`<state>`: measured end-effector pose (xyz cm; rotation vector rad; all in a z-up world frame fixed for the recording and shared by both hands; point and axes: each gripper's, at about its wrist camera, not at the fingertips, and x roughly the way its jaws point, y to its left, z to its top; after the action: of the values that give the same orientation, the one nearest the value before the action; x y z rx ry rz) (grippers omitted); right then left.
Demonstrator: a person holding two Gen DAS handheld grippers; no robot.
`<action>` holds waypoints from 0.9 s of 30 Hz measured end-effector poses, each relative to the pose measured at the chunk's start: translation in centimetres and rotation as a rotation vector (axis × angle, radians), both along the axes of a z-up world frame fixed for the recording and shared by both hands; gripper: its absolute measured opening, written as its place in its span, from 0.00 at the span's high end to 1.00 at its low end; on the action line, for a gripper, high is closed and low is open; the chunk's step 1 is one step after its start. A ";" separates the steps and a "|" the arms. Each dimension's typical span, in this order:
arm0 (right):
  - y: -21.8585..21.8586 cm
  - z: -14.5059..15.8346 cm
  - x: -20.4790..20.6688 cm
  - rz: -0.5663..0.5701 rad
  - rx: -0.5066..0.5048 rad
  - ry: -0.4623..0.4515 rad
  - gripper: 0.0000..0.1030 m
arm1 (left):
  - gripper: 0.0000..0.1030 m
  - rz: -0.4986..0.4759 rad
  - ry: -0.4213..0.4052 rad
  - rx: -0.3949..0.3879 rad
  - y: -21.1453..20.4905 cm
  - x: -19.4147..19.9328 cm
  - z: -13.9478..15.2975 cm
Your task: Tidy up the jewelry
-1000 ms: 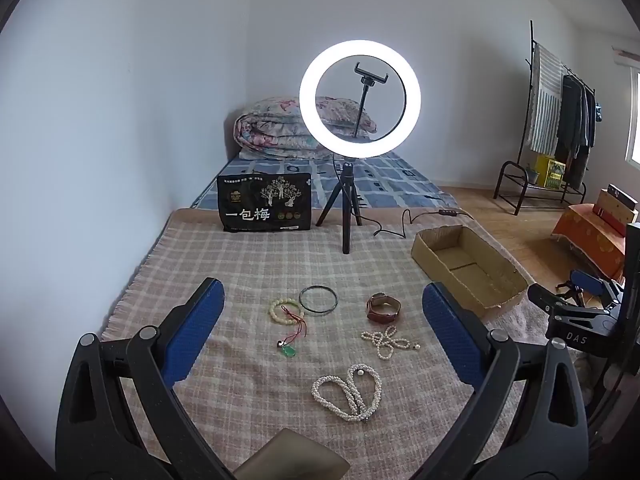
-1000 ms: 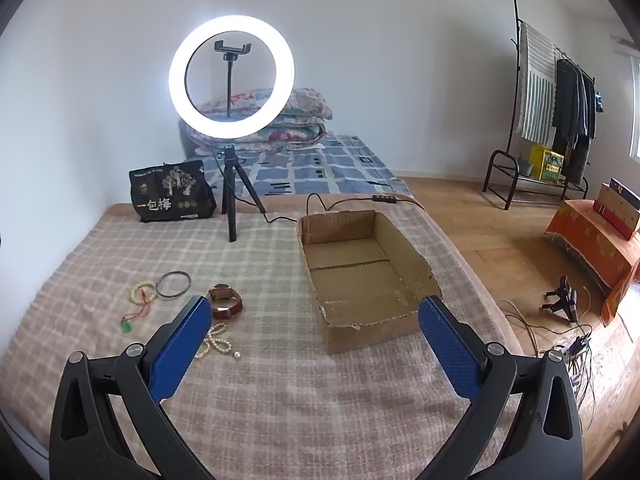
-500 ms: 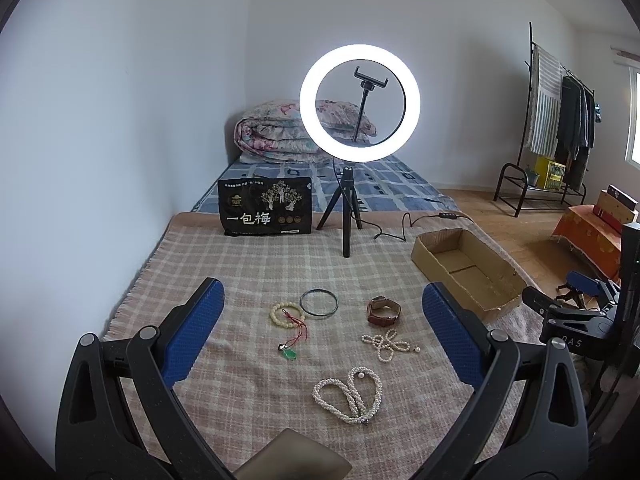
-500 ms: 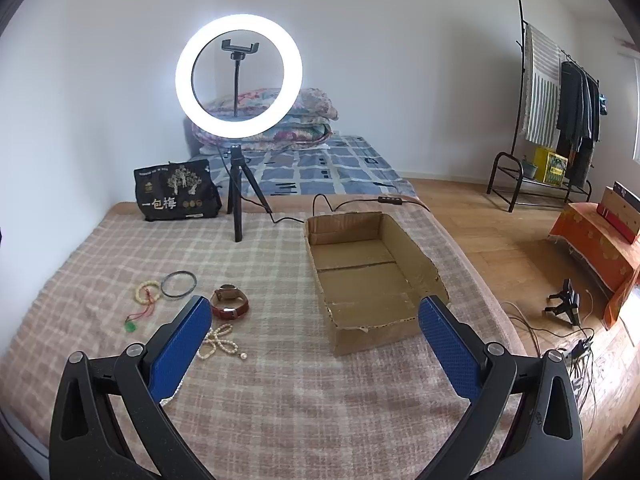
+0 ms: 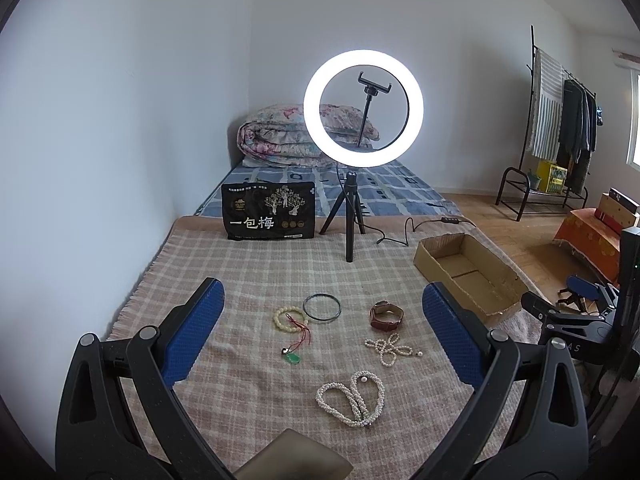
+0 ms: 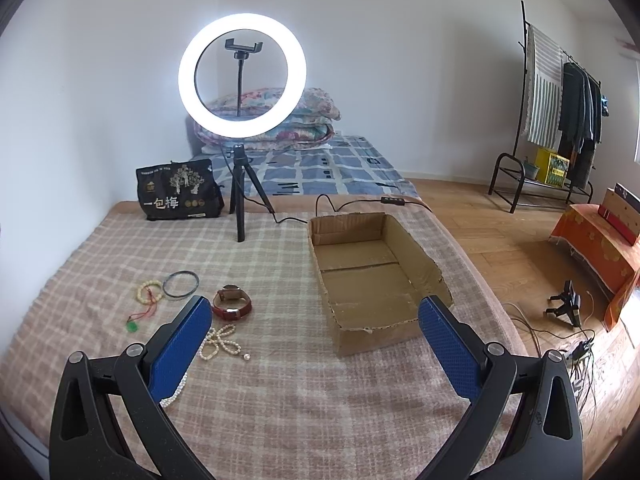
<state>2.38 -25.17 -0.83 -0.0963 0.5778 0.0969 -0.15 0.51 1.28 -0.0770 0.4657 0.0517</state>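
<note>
Both views are bright and evenly lit. The ring light [image 5: 363,108] glows white and blown out, and daylight enters from the right edge. Shadows are soft. Fisheye distortion bends the walls, the corners go black, and focus is sharp.

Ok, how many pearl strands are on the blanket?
2: the big strand lies nearest the left gripper, the small strand just below the watch. None seem hidden.

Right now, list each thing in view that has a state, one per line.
left gripper: open, empty
right gripper: open, empty
cardboard box: open, empty
ring light: lit
phone clamp: empty
brown leather watch: strap looped, lying on blanket
long pearl necklace: coiled on blanket
black bangle: lying flat
</note>
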 end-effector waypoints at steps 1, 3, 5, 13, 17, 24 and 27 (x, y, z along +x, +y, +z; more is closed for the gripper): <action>0.1 0.0 0.0 0.001 -0.001 0.000 0.00 | 0.02 0.000 0.001 0.000 0.0 0.0 0.0; 0.2 0.0 0.0 0.002 -0.002 -0.001 0.00 | 0.02 -0.001 0.001 -0.003 0.1 0.0 0.1; 0.2 0.0 0.0 0.002 -0.002 -0.001 0.00 | 0.02 -0.001 -0.001 0.001 0.0 0.0 0.0; 0.3 -0.1 -0.1 0.005 0.002 0.003 0.00 | 0.02 0.000 0.000 0.001 0.0 0.0 0.0; 0.3 -0.1 -0.1 0.008 0.001 0.005 0.00 | 0.02 -0.001 0.000 0.001 0.0 -0.1 0.0; 0.4 -0.1 0.0 0.008 0.000 0.007 0.00 | 0.02 -0.001 -0.001 0.002 -0.1 -0.1 0.0; 0.3 -0.1 0.0 0.008 -0.001 0.007 0.00 | 0.02 -0.001 -0.001 0.002 -0.1 -0.1 0.0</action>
<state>2.34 -24.83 -0.97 -0.0990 0.5844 0.1053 -0.23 0.40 1.27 -0.0749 0.4644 0.0516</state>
